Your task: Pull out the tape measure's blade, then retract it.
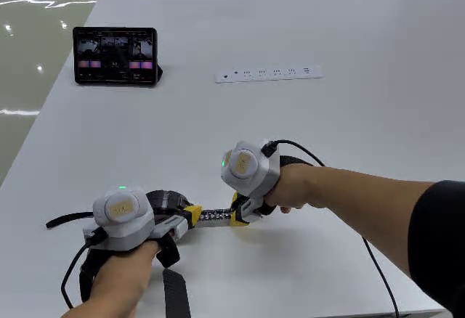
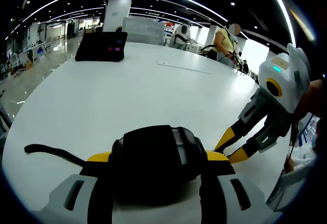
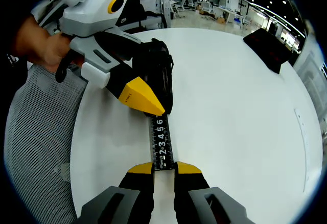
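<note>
The tape measure (image 3: 159,73) sits on the table (image 1: 327,115), clamped in the left gripper (image 2: 158,157). From it the blade (image 3: 162,142) runs a short way, marks 2 to 6 showing, straight to the right gripper (image 3: 164,169), which pinches its tip. The pull should go along that line.

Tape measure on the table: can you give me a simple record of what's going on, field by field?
Tape measure case: black, on the table, clamped by the left gripper
Blade: a short stretch out of the case
Right gripper: shut on the blade's tip
Also on table: tablet, power strip
</note>
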Available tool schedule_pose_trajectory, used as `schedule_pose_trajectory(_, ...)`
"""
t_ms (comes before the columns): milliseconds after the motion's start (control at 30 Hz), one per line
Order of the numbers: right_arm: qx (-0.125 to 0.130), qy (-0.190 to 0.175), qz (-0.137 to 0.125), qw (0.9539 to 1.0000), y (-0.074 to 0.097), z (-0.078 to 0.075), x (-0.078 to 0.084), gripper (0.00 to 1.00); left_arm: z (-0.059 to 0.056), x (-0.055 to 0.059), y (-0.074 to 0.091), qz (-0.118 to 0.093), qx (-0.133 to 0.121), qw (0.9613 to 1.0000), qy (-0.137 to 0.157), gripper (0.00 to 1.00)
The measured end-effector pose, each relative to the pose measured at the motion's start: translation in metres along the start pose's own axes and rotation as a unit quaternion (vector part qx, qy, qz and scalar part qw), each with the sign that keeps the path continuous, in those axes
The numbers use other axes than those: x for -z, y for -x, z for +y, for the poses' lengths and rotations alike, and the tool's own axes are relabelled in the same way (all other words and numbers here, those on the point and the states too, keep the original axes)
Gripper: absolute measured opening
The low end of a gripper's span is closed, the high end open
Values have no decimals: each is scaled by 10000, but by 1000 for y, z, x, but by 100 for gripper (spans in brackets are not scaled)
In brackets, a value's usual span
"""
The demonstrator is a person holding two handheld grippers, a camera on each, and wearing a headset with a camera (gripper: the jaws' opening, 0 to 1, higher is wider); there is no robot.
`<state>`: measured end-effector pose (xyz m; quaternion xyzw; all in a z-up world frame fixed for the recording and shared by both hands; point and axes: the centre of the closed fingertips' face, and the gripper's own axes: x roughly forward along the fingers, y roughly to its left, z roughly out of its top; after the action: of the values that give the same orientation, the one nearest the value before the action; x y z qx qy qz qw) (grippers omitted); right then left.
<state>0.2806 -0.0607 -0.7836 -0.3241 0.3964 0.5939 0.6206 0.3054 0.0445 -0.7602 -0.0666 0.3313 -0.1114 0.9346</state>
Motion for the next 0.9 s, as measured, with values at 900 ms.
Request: schedule_pose_trajectory(900,17,50,-99,9999,-7,0,-12,10,1,0,-1,11,0,10000,51,64)
